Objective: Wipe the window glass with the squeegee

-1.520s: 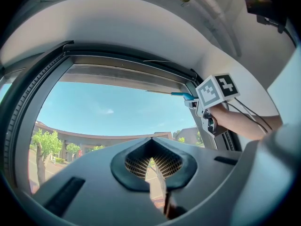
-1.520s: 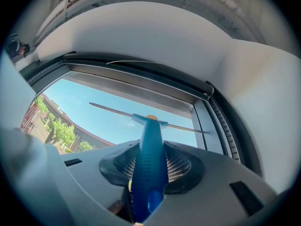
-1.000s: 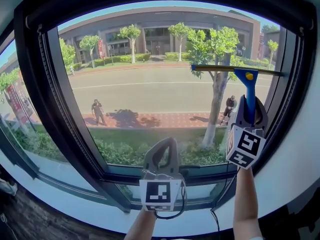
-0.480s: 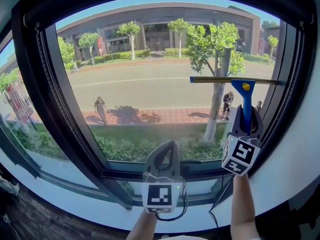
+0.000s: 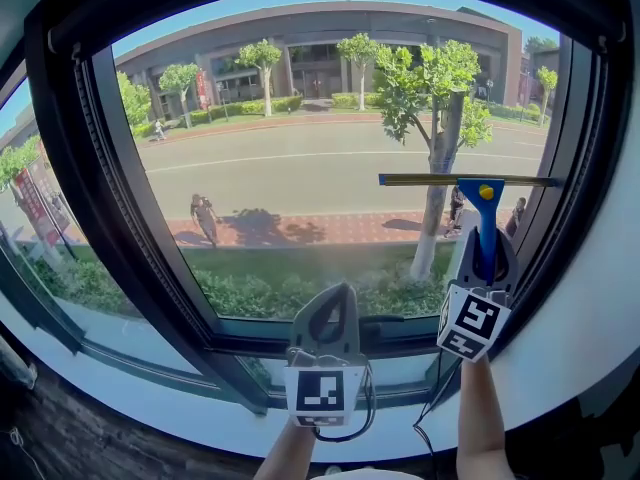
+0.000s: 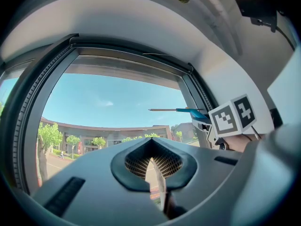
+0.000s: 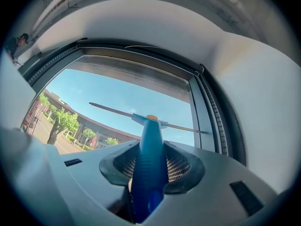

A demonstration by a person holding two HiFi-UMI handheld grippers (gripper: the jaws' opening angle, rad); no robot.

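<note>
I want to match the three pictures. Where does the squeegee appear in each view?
Head view: squeegee at right, blade level, handle in the right hand-held gripper.
Left gripper view: small, right of centre.
Right gripper view: centre, handle between the jaws.
Shared landmark: the window frame's right upright, beside the blade's end.

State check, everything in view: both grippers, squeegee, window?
left gripper: shut, empty, low near the sill.
right gripper: shut on squeegee, fingers around its blue handle.
squeegee: upright, blade level at the pane's right side.
window glass: closed.
</note>
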